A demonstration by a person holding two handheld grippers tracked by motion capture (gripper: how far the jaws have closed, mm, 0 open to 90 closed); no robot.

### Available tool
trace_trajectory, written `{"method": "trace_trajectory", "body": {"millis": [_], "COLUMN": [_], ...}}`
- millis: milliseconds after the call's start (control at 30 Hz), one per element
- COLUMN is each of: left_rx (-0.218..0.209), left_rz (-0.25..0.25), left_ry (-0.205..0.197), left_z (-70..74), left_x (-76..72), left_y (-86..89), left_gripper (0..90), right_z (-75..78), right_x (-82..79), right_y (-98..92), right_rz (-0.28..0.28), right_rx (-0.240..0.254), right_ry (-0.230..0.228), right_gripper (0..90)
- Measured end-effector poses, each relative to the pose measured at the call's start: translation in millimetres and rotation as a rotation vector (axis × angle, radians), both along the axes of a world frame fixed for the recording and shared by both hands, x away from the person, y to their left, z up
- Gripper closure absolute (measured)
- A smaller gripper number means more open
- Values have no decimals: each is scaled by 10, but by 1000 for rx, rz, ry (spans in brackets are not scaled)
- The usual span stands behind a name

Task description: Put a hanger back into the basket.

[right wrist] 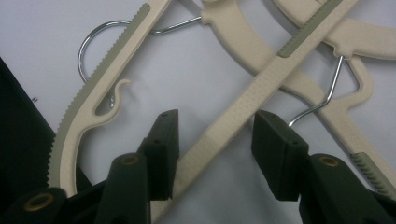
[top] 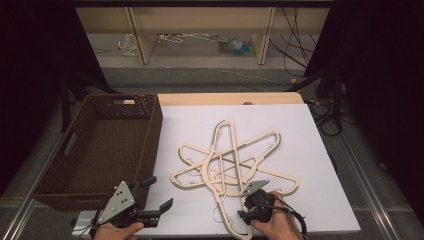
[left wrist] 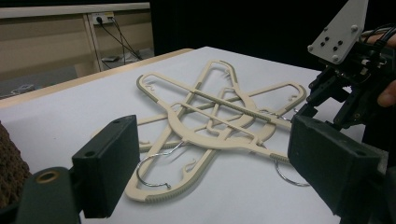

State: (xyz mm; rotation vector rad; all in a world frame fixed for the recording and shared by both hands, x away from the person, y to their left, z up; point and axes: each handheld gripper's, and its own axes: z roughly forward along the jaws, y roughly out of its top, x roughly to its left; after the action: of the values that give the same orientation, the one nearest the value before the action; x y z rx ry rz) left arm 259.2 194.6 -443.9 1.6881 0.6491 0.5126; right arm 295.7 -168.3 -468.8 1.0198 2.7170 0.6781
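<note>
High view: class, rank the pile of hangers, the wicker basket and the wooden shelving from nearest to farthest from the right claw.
1. Pile of hangers: right at the right claw, which straddles one arm.
2. Wicker basket: left side of the table.
3. Wooden shelving: on the floor beyond the table's far edge.

Both grippers [top: 159,195] [right wrist: 212,144] were black, with blocky jaws, brass-ringed pivots, trailing cables and grey triangular plates bearing dark screws

No readable text, no labels, no brand marks, no numbers or signs on anything here, hangers [top: 232,162], basket [top: 102,145], table [top: 310,150] and grippers all plain.
</note>
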Motion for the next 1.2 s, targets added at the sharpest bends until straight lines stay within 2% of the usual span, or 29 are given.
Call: {"method": "trace_trajectory", "body": {"millis": [67, 200, 233, 267, 500, 633, 667, 733, 767, 833, 900, 933, 967, 1000, 1033, 1067, 1100, 1133, 1200], "left_rx": [4, 3, 3, 5, 6, -1, -4, -6, 13, 18, 29, 42, 73, 73, 109, 109, 141, 194, 206], "left_rz": [-3, -1, -1, -3, -3, -2, -1, -2, -7, -20, -26, -36, -56, -56, -69, -69, -73, -76, -84], "left_ry": [-4, 0, 0, -3, -5, 6, 16, 14, 3, 2, 20, 23, 35, 35, 38, 38, 29, 28, 32], "left_z": [1, 0, 0, 2, 1, -4, -11, -17, -14, -27, -51, -67, -110, -110, -143, -143, -169, -210, -226], "left_x": [4, -1, -1, 0, 5, -3, -5, -1, 7, 16, 10, 12, 21, 21, 43, 43, 62, 86, 96], "left_y": [4, 0, 0, 2, 7, -1, -10, -15, -12, -35, -78, -104, -172, -172, -227, -227, -271, -340, -364], "left_gripper": [167, 167, 167, 167, 168, 168, 168, 168, 168, 168, 168, 169, 175, 178, 183, 193, 193, 208, 208], "right_z": [4, 17, 17, 14, 40, 83, 124, 142, 160, 180, 186, 182, 201, 201, 233, 233, 250, 300, 353], "right_x": [7, 33, 33, 41, 72, 90, 102, 106, 115, 134, 130, 149, 163, 163, 181, 181, 187, 212, 238], "right_y": [-14, -61, -61, -76, -156, -198, -217, -221, -226, -219, -216, -225, -243, -243, -267, -267, -273, -290, -301], "right_rz": [-1, -40, -40, -37, -62, -41, -14, -12, 5, 43, 43, 63, 74, 74, 89, 89, 87, 106, 121], "right_rx": [0, 29, 29, 22, 26, -5, -25, -34, -42, -67, -82, -85, -91, -91, -102, -102, -107, -117, -124], "right_ry": [4, 36, 36, 19, 27, 13, 1, 2, 1, 1, 11, -10, -8, -8, -12, -12, -12, -14, -15], "right_gripper": [554, 609, 609, 645, 737, 767, 794, 798, 797, 799, 799, 799, 799, 799, 800, 800, 799, 799, 799]}}
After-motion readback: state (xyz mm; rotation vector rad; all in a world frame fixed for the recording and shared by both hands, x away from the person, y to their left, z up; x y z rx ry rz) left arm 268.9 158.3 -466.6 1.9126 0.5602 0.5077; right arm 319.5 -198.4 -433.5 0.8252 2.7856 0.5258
